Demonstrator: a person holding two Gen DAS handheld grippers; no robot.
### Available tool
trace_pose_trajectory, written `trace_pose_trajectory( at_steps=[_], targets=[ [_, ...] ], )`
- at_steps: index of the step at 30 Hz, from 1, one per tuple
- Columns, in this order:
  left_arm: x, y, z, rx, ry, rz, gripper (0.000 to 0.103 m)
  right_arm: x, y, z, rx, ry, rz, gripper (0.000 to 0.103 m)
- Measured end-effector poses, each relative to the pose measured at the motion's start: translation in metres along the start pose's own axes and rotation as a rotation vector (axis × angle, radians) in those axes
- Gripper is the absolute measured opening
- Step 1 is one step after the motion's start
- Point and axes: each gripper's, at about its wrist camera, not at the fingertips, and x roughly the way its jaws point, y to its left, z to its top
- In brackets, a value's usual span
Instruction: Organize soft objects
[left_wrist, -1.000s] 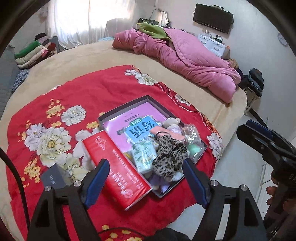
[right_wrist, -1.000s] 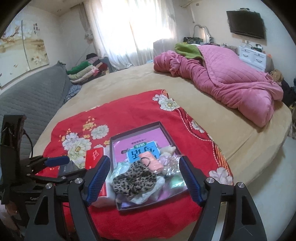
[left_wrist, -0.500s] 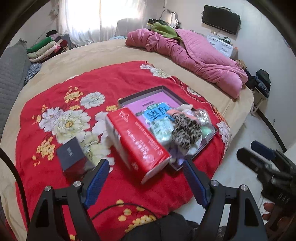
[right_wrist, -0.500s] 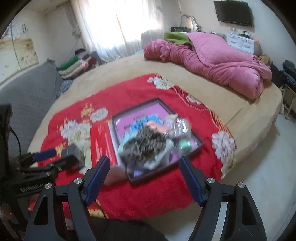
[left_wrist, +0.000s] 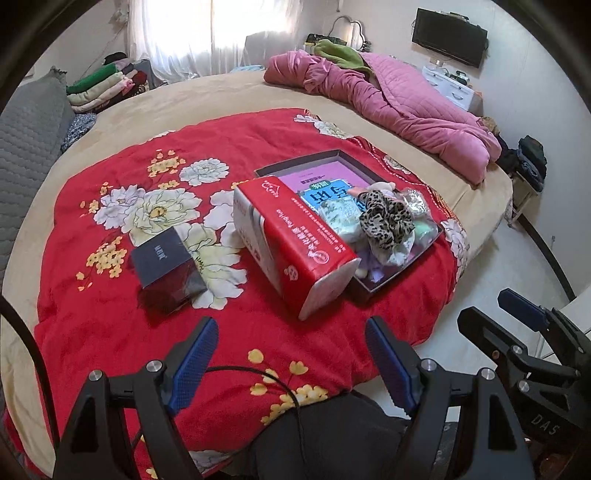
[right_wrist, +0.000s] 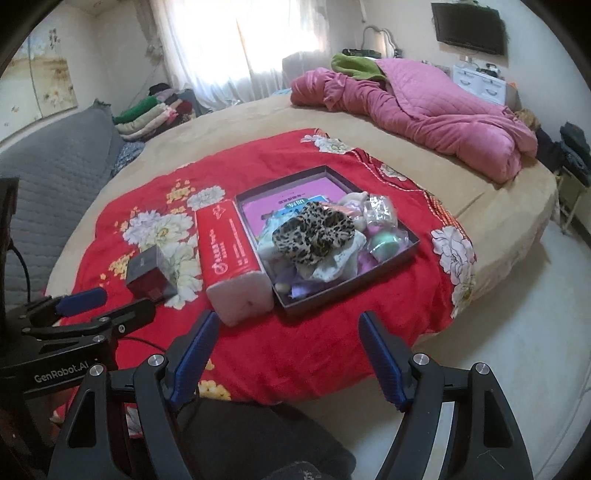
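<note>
Both the left gripper (left_wrist: 291, 350) and right gripper (right_wrist: 286, 345) are hanging wide open, holding nothing. The red tissue pack (left_wrist: 295, 240) is lying just beyond the left jaws, the tray (right_wrist: 402, 254) beyond the right.

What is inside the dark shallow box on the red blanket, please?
Inside the box a leopard-print fabric piece lies on top of pale cloths, beside a green round thing and a clear packet. A pink sheet lines the bottom. What lies beneath the pile is covered.

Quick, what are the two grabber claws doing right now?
Left gripper: open, holding nothing.
Right gripper: open, holding nothing.
</note>
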Motion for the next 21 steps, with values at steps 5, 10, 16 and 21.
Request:
trace_pose_trajectory(
  at_steps=[5,10,16,21],
  targets=[
    [-0.002,0.003,-0.008,-0.007,0.006,0.007,0.081,-0.002,0.003,-0.005,0.002,0.010,0.004,0.079],
    [-0.002,0.005,-0.015,-0.006,0.011,0.023,0.081,-0.005,0.005,-0.008,0.011,0.003,0.011,0.079],
    [0.000,0.010,-0.021,-0.018,0.022,0.044,0.081,-0.004,0.000,-0.011,0.037,0.012,0.003,0.079],
    [0.003,0.010,-0.026,-0.013,0.035,0.054,0.081,-0.005,-0.002,-0.014,0.049,0.015,-0.002,0.079]
  ],
)
